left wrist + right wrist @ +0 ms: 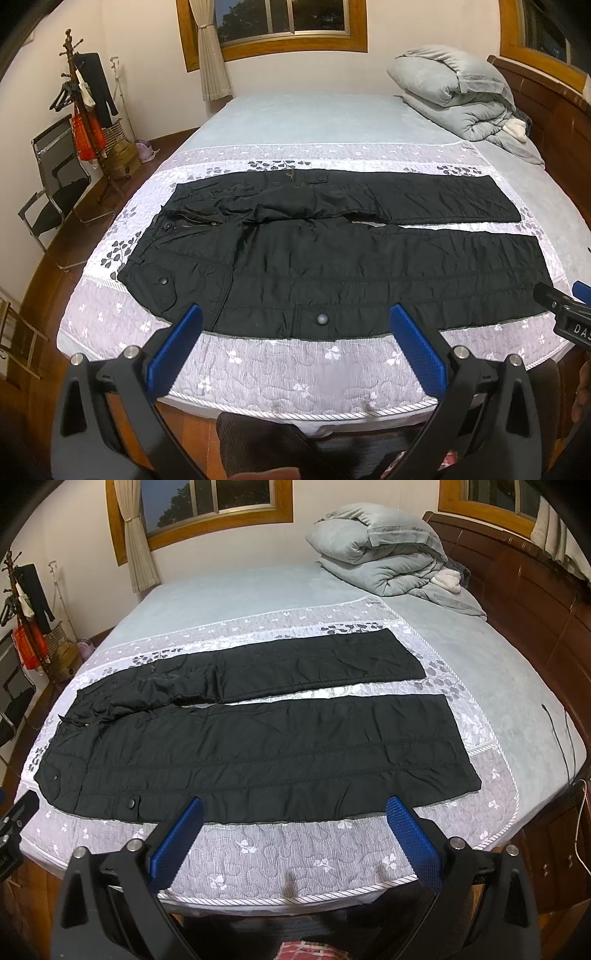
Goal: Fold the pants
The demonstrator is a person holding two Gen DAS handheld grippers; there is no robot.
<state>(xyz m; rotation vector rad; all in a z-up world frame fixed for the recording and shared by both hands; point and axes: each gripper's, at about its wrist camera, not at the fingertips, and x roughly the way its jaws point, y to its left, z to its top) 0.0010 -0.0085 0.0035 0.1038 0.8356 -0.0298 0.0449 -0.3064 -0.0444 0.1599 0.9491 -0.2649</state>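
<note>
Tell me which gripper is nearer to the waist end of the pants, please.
Left. The left gripper hangs open over the bed edge toward the waist of the pants. The right gripper hangs open farther along, toward the leg ends.

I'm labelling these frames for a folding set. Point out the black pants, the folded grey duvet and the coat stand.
black pants (369, 269), left wrist view, near leg
folded grey duvet (373, 554), right wrist view, middle of the bundle
coat stand (83, 107), left wrist view, wooden pole
</note>
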